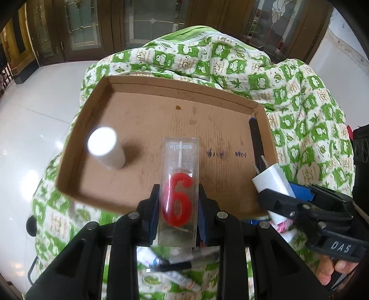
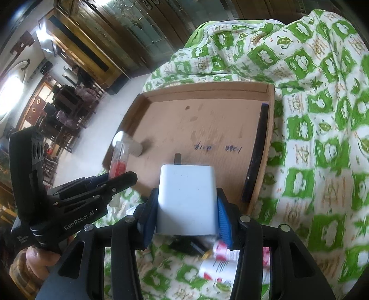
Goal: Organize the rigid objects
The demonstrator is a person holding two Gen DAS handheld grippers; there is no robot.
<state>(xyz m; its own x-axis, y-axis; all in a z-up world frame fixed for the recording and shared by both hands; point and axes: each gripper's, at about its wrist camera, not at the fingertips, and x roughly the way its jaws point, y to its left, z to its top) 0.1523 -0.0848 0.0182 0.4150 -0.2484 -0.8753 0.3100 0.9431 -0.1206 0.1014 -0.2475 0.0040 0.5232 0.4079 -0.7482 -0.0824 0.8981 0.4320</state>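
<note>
We hold the left hand-held gripper (image 1: 178, 203) tilted steeply down, clamped on a clear candle case (image 1: 178, 191) with one red "6" candle (image 1: 177, 200) inside; the case sticks out ahead of the fingers, over the near edge of the cardboard tray (image 1: 147, 115). Just to its right, the right hand-held gripper (image 2: 185, 203) also points down, clamped on one white charger plug (image 2: 186, 198) whose prongs aim forward over the tray's near edge. A hand (image 2: 34, 260) grips the left tool's handle, seen at the lower left of the right wrist view.

The tray lies on a green-and-white patterned quilt (image 1: 299, 97). Beyond it are a white tiled floor (image 1: 34, 97) and dark wooden cabinets with glass doors (image 1: 147, 20).

Inside the tray we count one white cylinder (image 1: 105, 147) standing upright, ahead and left of the left hand-held gripper, and one dark pen-like stick (image 2: 257, 152) lying along the wall ahead and right of the right hand-held gripper. Below both tools, several blurred small items (image 2: 221, 260) lie on the quilt; we cannot tell how many.
</note>
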